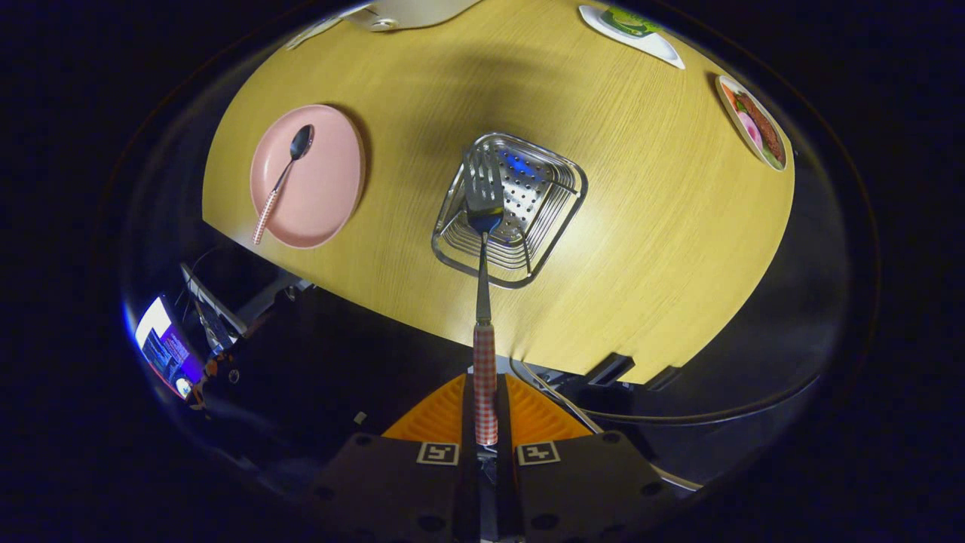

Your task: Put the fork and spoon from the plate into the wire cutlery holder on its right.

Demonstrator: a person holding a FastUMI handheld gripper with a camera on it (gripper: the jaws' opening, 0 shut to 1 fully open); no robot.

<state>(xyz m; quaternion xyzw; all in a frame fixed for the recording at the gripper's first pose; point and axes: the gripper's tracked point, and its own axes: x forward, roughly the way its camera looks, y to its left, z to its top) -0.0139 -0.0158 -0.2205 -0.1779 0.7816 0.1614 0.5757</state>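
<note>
Hand-held gripper [485,422], ribbed orange fingers [437,416], dark body, two square black-and-white markers, screws

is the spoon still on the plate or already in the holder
On the plate: the spoon lies across the pink plate, apart from the wire holder. The gripper is shut on the fork, held above the holder.

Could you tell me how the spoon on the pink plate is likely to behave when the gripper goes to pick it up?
The spoon looks like rigid metal, so probably stiff. It lies flat on the pink plate, so it may slide before lifting. Its checked handle overhangs the rim, likely the easier place to pinch. The gripper is shut on the fork.
</note>
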